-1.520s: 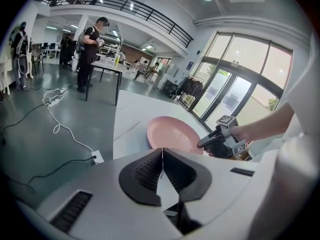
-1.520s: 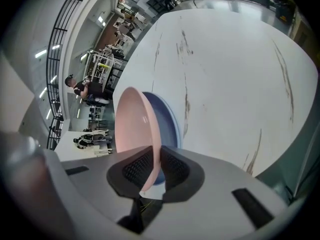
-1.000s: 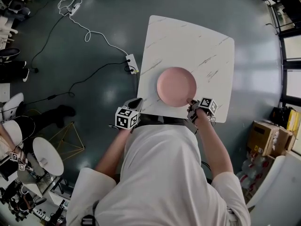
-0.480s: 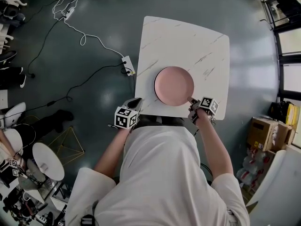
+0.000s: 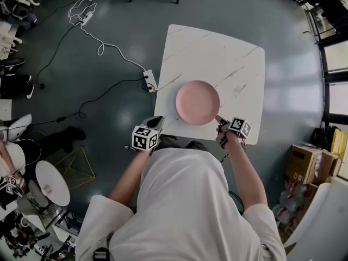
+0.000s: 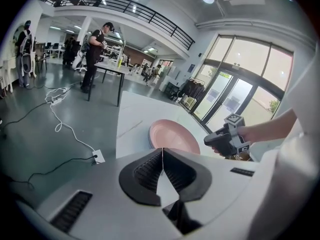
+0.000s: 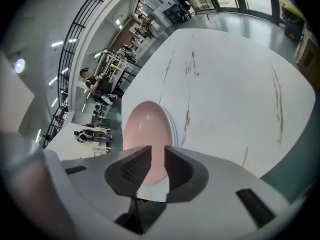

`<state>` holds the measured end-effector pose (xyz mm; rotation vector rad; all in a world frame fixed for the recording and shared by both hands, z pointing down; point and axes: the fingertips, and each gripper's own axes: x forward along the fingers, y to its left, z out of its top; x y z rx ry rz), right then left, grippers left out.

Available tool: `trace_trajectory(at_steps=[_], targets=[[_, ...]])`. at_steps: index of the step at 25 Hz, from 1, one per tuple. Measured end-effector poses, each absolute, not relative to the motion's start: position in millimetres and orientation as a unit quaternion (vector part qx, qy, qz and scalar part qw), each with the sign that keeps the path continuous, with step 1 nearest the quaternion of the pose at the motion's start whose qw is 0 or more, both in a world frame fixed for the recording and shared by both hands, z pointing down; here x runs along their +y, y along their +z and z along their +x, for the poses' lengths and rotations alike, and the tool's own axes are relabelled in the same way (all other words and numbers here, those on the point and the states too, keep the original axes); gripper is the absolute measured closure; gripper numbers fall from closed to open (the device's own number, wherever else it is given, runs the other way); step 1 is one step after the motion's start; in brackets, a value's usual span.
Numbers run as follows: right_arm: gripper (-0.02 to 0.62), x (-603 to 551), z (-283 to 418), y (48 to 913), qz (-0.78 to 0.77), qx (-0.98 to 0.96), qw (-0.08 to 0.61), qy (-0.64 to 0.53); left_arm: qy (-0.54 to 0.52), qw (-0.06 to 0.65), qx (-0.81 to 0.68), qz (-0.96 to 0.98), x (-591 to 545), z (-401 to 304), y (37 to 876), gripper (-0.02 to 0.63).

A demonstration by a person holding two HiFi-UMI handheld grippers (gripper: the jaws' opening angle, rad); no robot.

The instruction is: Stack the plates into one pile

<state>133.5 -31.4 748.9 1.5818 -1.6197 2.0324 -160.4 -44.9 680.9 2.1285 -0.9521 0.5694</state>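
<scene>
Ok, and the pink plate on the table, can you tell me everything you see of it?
The pink plate is round, shallow and smooth, seemingly glazed, and empty. It lies flat on the white marbled table, toward the person's side. A paler rim shows beneath it, so it seems to rest on another plate. The right gripper is by its near rim, jaws apart, not gripping it.

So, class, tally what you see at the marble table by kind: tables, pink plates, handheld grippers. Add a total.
Marble table: 1
Pink plate: 1 (a paler rim shows under it, uncounted)
Grippers: 2, the left gripper and the right gripper
Total: 4
</scene>
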Motion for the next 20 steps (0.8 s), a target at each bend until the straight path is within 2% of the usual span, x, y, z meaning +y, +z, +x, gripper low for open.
trace_trajectory(at_steps=[6, 11, 20], targets=[[0.505, -17.1, 126.4, 730.1, 0.482, -0.581, 0.055, 0.654, 0.225, 0.368, -0.397, 0.81, -28.3, -150.5, 684.3, 0.592], [0.548, 1.5, 135.6, 712.8, 0.459, -0.625, 0.043, 0.63, 0.213, 0.367, -0.423, 0.801, -17.6, -138.1, 675.9, 0.592], [0.569, 44.7, 165.3, 678.9, 0.429, -0.689, 0.023, 0.584, 0.174, 0.373, -0.475, 0.778, 46.8, -128.3, 656.4, 0.592]])
